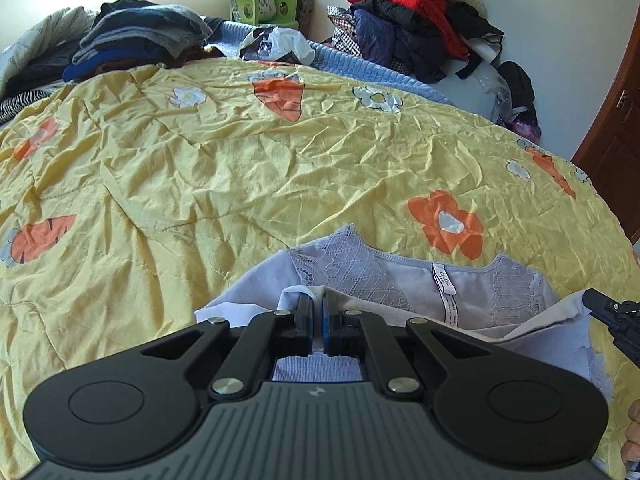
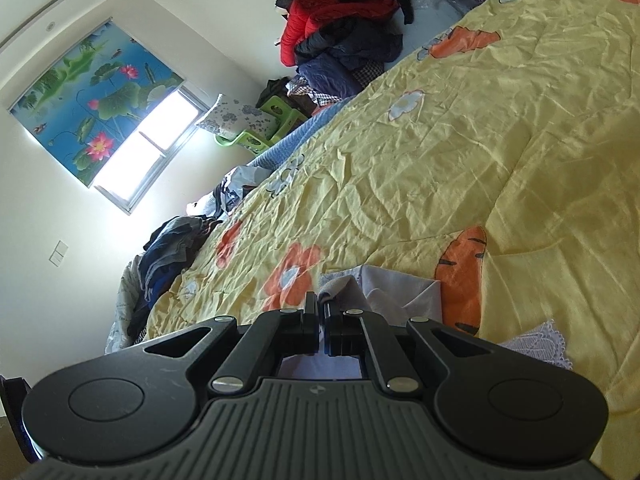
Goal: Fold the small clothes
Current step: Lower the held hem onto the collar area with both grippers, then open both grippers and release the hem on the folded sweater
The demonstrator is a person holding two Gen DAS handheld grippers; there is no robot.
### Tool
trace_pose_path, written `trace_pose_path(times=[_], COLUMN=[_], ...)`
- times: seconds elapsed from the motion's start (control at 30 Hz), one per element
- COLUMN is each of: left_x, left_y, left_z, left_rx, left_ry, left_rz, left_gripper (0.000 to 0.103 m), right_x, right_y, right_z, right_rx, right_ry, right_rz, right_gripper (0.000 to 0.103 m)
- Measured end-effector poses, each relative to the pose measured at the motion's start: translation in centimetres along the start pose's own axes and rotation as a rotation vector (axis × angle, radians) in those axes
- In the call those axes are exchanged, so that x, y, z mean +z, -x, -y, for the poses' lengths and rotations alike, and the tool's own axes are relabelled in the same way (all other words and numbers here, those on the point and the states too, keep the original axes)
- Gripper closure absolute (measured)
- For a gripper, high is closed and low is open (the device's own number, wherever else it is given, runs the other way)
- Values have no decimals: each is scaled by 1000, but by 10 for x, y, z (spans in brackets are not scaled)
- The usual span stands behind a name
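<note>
Now lilac underwear (image 1: 404,280) pinched between both grippers' fingers (image 1: 305,312).

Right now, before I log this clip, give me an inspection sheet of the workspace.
Surface: yellow quilt with carrot and flower print, wrinkled.
Job's things: lilac lace-trimmed garment, inside out, label showing.
Clutter: clothes pile with red jacket far right; folded dark stack far left; plastic bag.
Grippers: left gripper shut on garment edge; right gripper shut on its other edge.
Cables: nothing seen.
Surroundings: window, lotus blind, green stool.
</note>
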State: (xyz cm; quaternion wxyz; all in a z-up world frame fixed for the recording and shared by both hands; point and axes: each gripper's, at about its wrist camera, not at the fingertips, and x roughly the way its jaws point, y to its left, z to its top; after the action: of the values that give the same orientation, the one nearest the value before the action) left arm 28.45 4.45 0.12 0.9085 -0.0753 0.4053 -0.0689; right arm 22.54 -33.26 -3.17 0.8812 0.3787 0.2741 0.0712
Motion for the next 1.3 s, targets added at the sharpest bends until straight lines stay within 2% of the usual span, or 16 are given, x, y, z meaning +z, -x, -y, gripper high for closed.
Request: trace_pose_path(times=[0.13,0.3,0.47,0.57,0.77,0.83,0.97,1.07,1.13,1.2,1.23,1.3], left_x=[5,12,15,18,23,23,20,13,5,-3,-8,-17], left_y=[-10,-21,-24,-21,-12,-7,3,6,5,-1,-3,-2], left_z=[-4,-19,-30,-36,-45,-49,-43,-25,-9,4,8,10], left_rx=[-18,-55,-74,-82,-59,-43,4,-3,-14,-1,17,51], left_ry=[29,123,185,217,251,261,206,111,33,-33,-46,-60], left_rz=[-39,-91,-110,-105,-62,-39,9,16,2,-26,-32,-30], left_gripper=[98,98,98,98,97,97,97,97,97,97,97,97], right_x=[1,2,5,7,11,13,9,1,-6,-12,-14,-15], right_y=[-10,-23,-37,-44,-45,-41,-25,-27,-34,-42,-44,-40], right_z=[5,10,12,12,11,9,-3,-20,-27,-32,-34,-34], right_rx=[-18,-38,-56,-72,-100,-106,-72,-15,-4,-57,-120,-186], right_ry=[-11,-19,-24,-21,-12,0,51,135,174,219,245,265], right_rz=[-12,-26,-46,-51,-30,-7,39,-32,-98,-137,-130,-93], right_gripper=[94,94,93,89,66,64,61,49,46,45,45,45])
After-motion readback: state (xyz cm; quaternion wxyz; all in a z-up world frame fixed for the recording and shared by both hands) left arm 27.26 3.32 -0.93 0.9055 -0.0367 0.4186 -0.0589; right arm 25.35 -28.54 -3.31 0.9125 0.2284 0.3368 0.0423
